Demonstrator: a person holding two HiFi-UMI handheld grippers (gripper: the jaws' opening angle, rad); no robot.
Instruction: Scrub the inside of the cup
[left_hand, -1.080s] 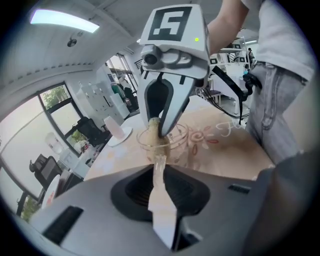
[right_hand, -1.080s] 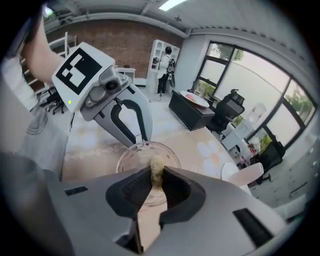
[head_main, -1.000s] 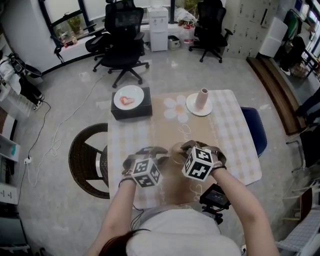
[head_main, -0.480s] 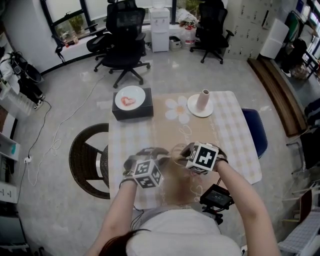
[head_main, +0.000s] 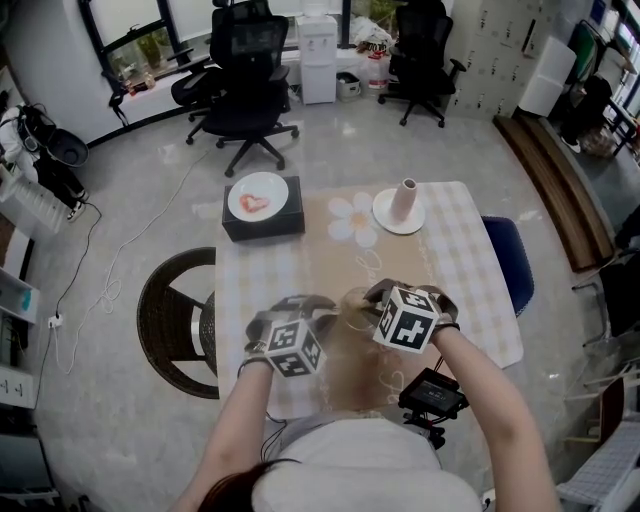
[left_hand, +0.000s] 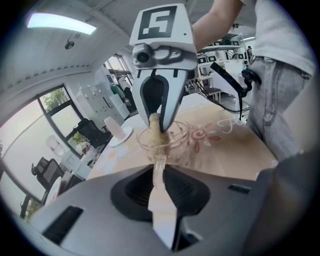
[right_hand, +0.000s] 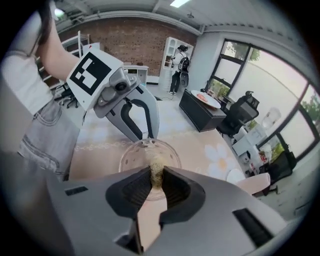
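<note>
**One cup, one scrubber, two grippers on it**

One clear glass cup (left_hand: 177, 144) stands near the person's edge of the checked-cloth table (head_main: 470, 270). Two grippers meet at it. The left gripper (left_hand: 159, 167) is clenched on the cup's rim. The right gripper (right_hand: 156, 176) is clamped on the one tan fibrous scrubber (left_hand: 156, 131), whose lower end reaches down inside the cup. Each gripper carries one cube printed with black-and-white square code patterns.

Beyond the cup lies one white daisy print (head_main: 352, 218) on the cloth. Beyond the cup and to its left sits one black box (head_main: 262, 226), topped by one white plate (head_main: 275, 185) with a red patch on it. Beyond and to the right is one white saucer (head_main: 390, 222) with one pale pink cylinder (head_main: 406, 197) upright on it. Left of the cup, off the table, is one dark round wicker chair (head_main: 170, 320); right of it, one blue seat (head_main: 508, 260). Far beyond the cup stands one white water dispenser (head_main: 317, 60).

Curly marks (head_main: 368, 265) printed on the cloth just beyond the cup are too small to read.
</note>
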